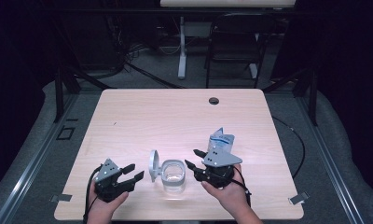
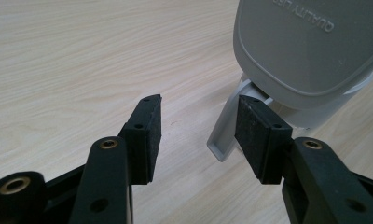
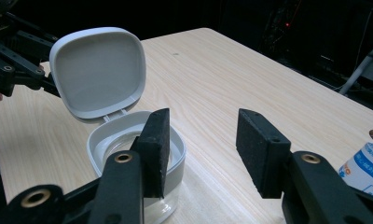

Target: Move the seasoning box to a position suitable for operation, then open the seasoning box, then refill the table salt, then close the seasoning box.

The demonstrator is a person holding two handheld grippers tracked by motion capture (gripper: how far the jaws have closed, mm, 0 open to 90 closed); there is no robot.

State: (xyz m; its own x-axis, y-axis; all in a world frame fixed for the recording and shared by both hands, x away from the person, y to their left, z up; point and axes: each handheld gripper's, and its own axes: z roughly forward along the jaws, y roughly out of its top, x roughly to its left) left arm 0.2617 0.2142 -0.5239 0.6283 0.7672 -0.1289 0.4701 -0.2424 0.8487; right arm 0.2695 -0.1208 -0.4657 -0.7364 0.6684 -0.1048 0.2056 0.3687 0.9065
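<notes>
A clear plastic container with a grey rim (image 1: pixel 174 176) stands near the front edge of the pale wooden tabletop (image 1: pixel 142 116), its grey hinged lid (image 1: pixel 153 164) flipped up on the left. The left gripper (image 1: pixel 130 171) waits just left of the lid, fingers (image 2: pixel 147 135) released and empty. The right gripper (image 1: pixel 194 158) hovers just right of the container, fingers (image 3: pixel 261 149) spread and grasping nothing. A blue-and-white pouch (image 1: pixel 220 140) stands behind it. Judging from this, the pouch comes next: grasp it mid-body, keep it upright, and steady the container.
</notes>
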